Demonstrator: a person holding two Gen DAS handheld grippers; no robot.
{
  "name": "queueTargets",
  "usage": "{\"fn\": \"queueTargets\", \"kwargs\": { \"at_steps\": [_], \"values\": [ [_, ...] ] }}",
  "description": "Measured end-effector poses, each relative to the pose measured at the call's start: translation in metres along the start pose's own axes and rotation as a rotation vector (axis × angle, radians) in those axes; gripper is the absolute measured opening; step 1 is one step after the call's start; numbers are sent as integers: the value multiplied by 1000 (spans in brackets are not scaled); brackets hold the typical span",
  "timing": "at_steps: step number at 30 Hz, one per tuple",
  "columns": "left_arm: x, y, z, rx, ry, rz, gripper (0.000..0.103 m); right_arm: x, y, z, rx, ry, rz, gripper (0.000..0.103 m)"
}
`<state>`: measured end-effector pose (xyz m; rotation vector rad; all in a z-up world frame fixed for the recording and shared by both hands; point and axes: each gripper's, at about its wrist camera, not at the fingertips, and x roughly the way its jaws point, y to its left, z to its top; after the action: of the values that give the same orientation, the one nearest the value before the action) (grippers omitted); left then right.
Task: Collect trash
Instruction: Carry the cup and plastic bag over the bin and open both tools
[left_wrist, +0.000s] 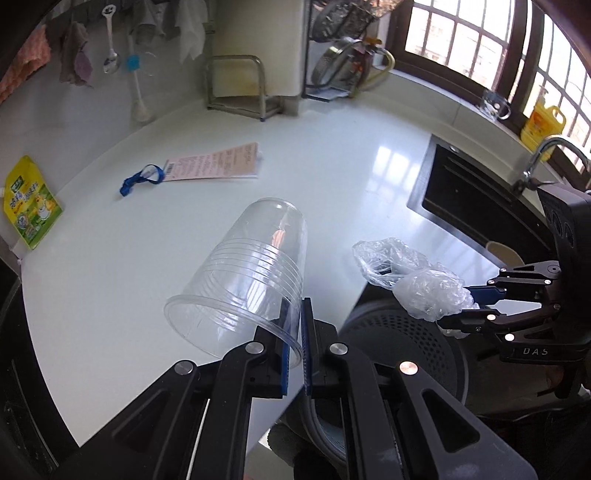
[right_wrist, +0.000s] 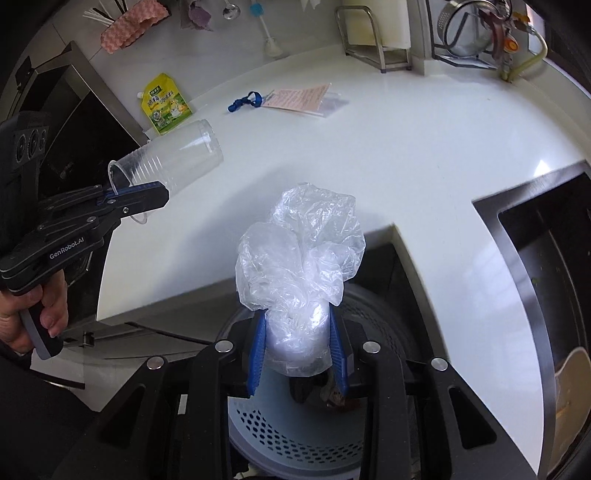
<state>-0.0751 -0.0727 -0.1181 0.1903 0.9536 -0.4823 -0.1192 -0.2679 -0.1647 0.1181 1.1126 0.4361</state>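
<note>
My left gripper (left_wrist: 295, 345) is shut on the rim of a clear plastic cup (left_wrist: 251, 269), which lies tilted with its base pointing away over the white counter (left_wrist: 332, 184). In the right wrist view that cup (right_wrist: 173, 155) and the left gripper (right_wrist: 138, 194) show at the left, held by a hand. My right gripper (right_wrist: 297, 347) is shut on a crumpled clear plastic bag (right_wrist: 301, 254), above a grey perforated bin (right_wrist: 291, 435) that stands below the counter's front edge. The left wrist view shows the bag (left_wrist: 413, 278), the right gripper (left_wrist: 469, 306) and the bin (left_wrist: 399, 336) at the right.
A pink paper tag with a blue strap (left_wrist: 207, 166) and a yellow-green pouch (left_wrist: 31, 205) lie on the counter. A dark sink (left_wrist: 480, 206) with a tap (left_wrist: 546, 155) is at the right. Racks (left_wrist: 240, 88), hanging cloths and utensils line the back wall; a stove (right_wrist: 74, 122) sits left.
</note>
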Motion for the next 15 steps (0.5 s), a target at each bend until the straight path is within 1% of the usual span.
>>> {"fn": "queueTargets", "kwargs": {
  "at_steps": [3,6,10,15],
  "values": [
    [5,-20,-9,45,32,-49,6,-3,-6,-21,30,16,-11,29],
    [11,-39,-18,99,55,-79,6,-5,-10,-37,55,29,-17,29],
    [18,-54,-27,123,87,-112,6,-6,-11,-53,81,44,-19,29],
    [23,-67,-35,150,113,-139,6,-7,-8,-64,82,58,-25,29]
  ]
}}
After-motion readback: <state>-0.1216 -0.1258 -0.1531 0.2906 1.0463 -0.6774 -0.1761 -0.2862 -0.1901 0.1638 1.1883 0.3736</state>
